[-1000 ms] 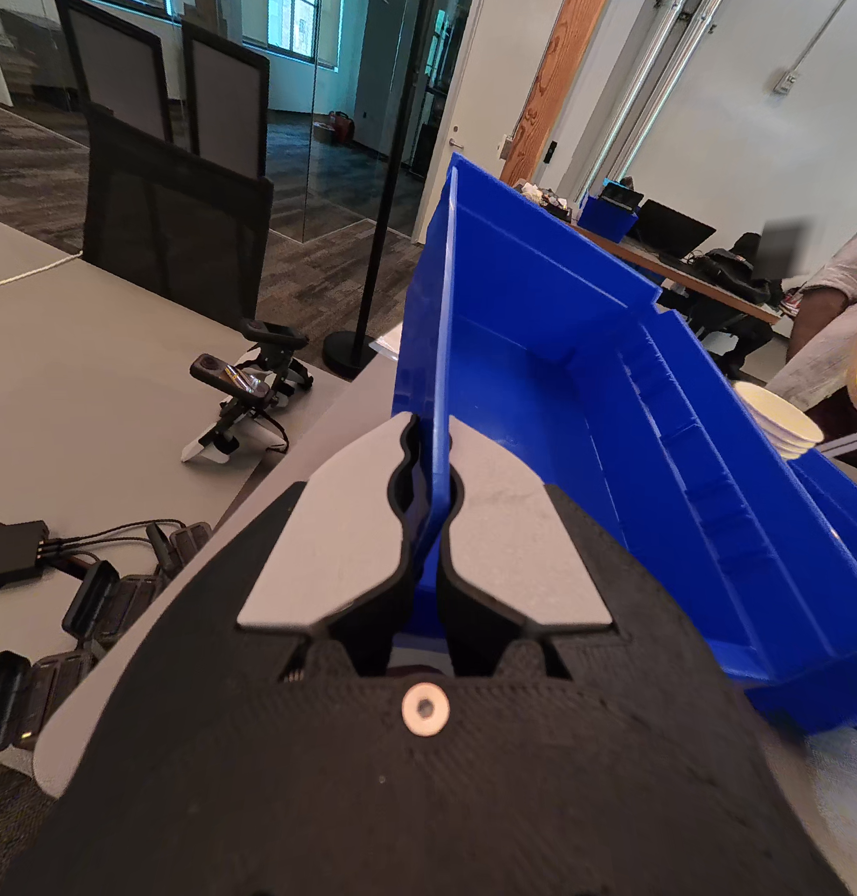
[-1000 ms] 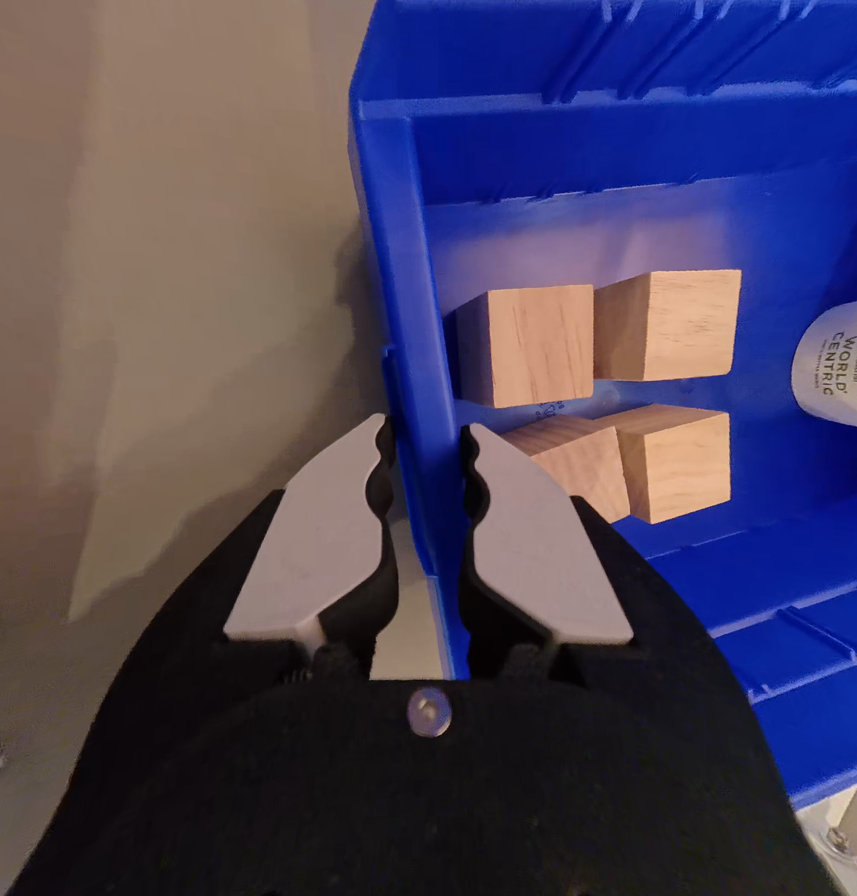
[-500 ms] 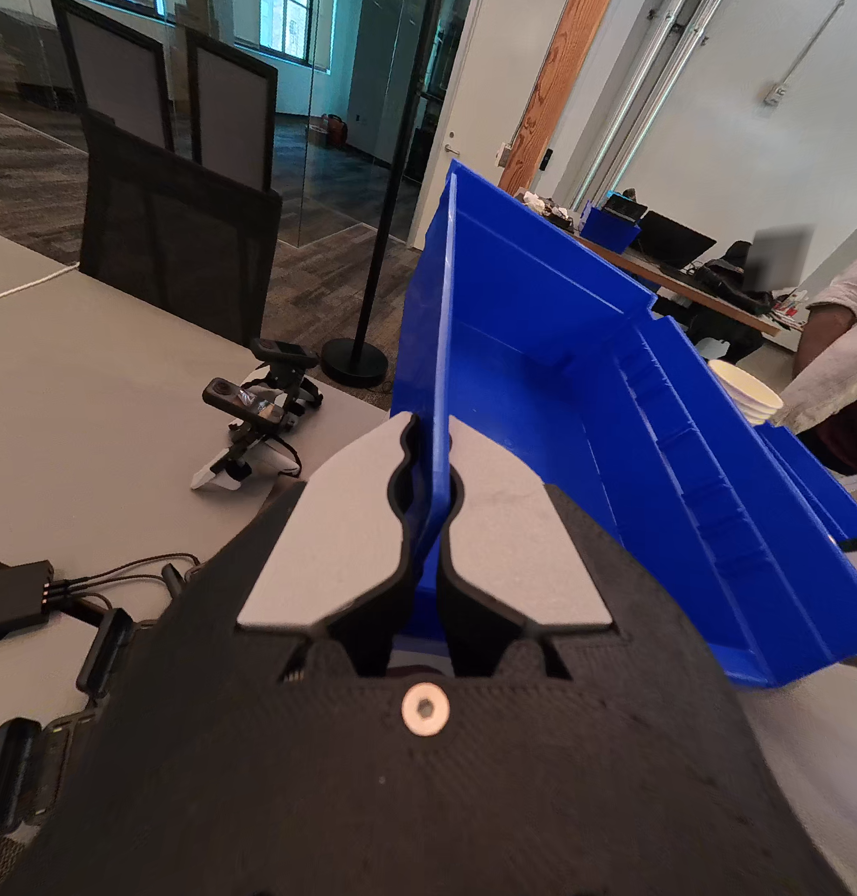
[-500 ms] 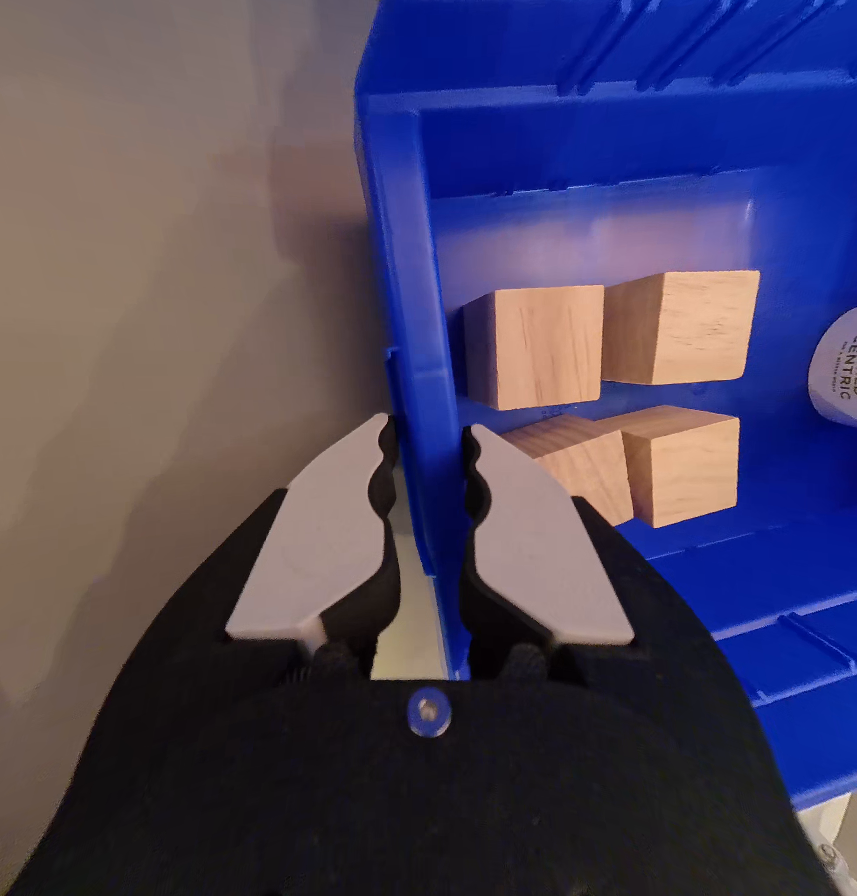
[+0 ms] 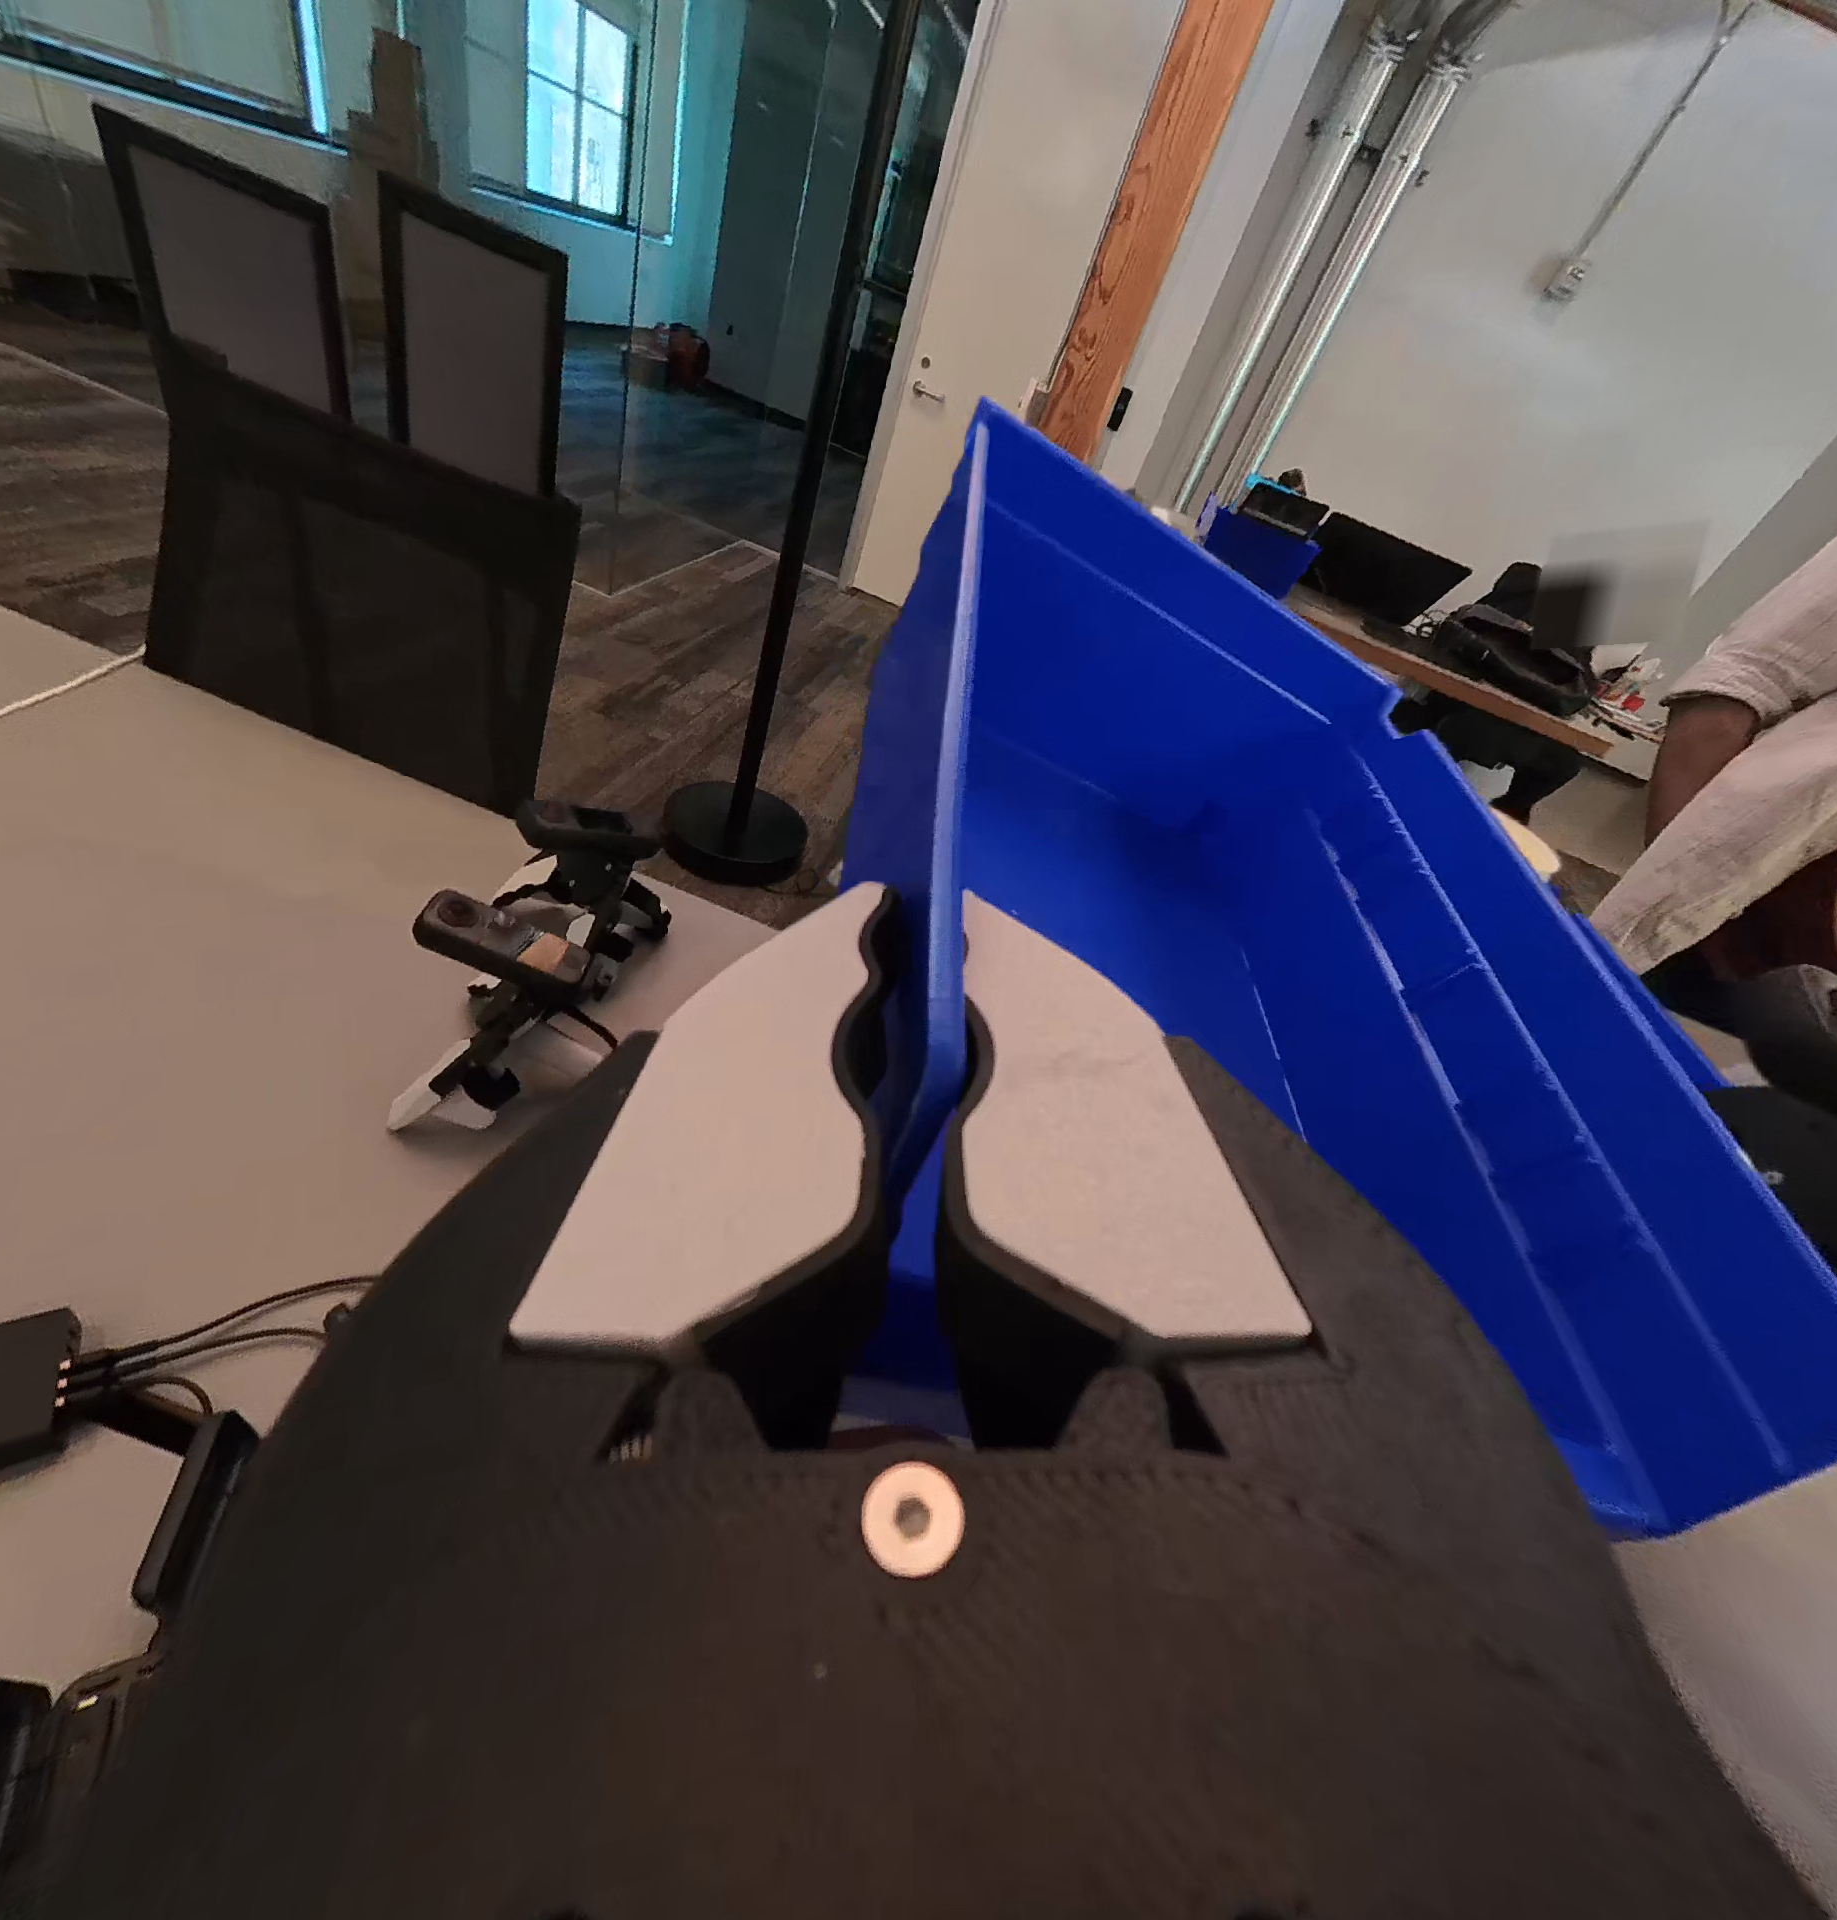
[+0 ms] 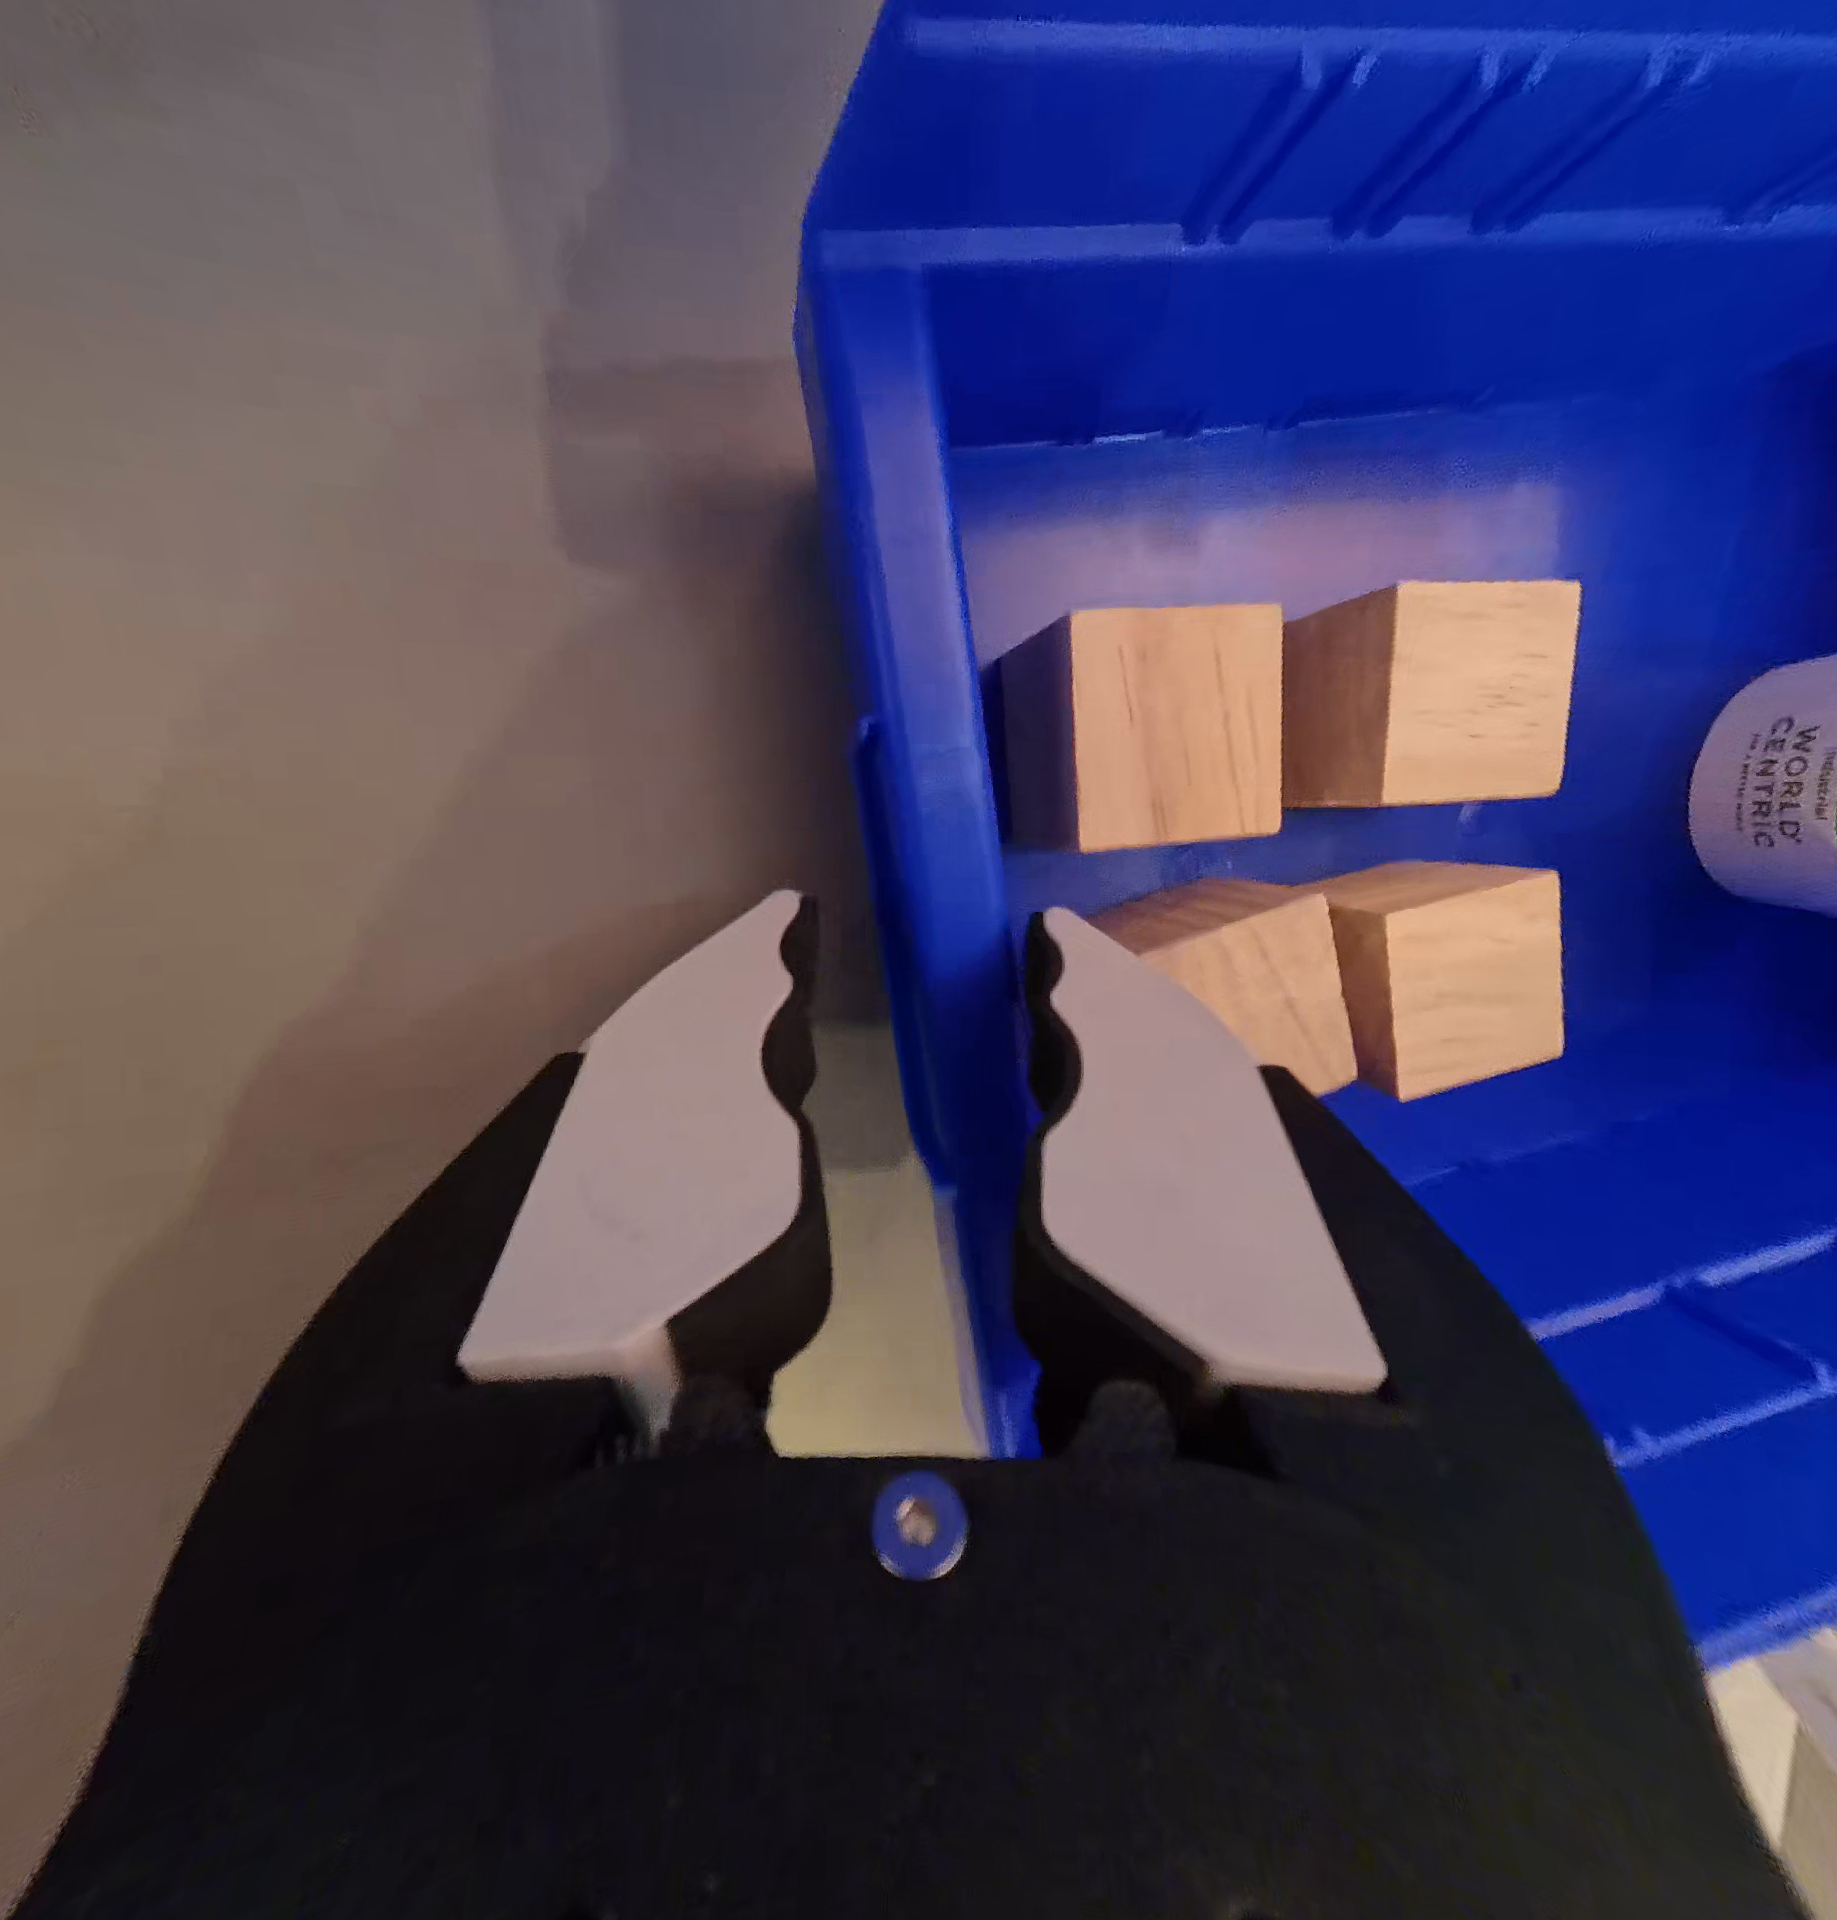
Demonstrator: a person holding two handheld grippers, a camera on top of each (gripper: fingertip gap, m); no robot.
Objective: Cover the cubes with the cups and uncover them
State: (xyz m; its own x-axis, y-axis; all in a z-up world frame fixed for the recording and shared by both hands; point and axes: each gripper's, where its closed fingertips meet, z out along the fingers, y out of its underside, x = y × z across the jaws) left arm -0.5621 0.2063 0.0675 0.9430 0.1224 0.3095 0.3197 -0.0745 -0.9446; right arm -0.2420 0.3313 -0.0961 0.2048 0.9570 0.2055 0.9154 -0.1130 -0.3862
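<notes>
Several wooden cubes lie close together inside a blue bin in the right wrist view. A white cup with a green band lies at that bin's right edge, partly cut off. My right gripper is open and straddles the bin's left wall; its left finger stands clear of the wall. My left gripper is shut on the thin side wall of a blue bin whose visible inside holds nothing. A pale cup rim peeks from behind that bin's far wall.
A grey table carries a small camera on a folded stand and black cables and cases at the left. A black chair and a pole stand lie beyond. A person's sleeve is at the right.
My right gripper has opened and let go of the bin wall. My left gripper has carried its bin along; the cups at the right have slid behind its far wall.
</notes>
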